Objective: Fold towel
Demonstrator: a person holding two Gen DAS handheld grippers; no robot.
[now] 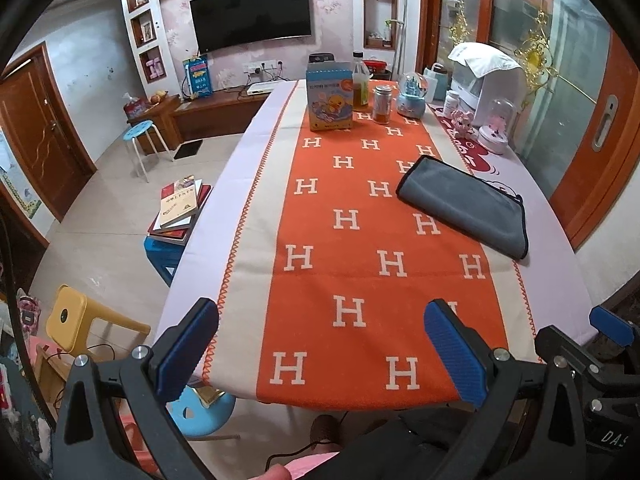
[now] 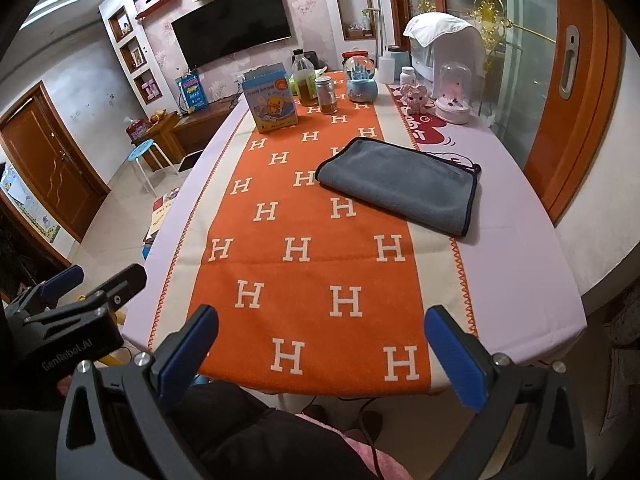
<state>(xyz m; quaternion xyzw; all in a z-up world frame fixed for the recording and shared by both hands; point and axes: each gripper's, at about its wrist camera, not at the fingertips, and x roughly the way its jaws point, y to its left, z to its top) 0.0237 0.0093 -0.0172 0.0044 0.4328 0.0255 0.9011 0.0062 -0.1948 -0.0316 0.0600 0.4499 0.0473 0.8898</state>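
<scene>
Grey towel (image 1: 466, 206) (image 2: 400, 184) lies folded flat, right of centre on the table (image 1: 248, 184) (image 2: 520, 248), straddling the orange runner's (image 1: 360, 240) right edge. Left gripper (image 1: 320, 350) and right gripper (image 2: 320, 354) both spread wide, holding nothing, above the near table edge, well apart from towel.

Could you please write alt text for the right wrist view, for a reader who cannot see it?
A folded grey towel lies untouched on an orange H-patterned table runner. The right gripper hovers at the table's near edge, jaws wide open and empty. A duck-printed box, bottles and ornaments stand at the far end.
</scene>
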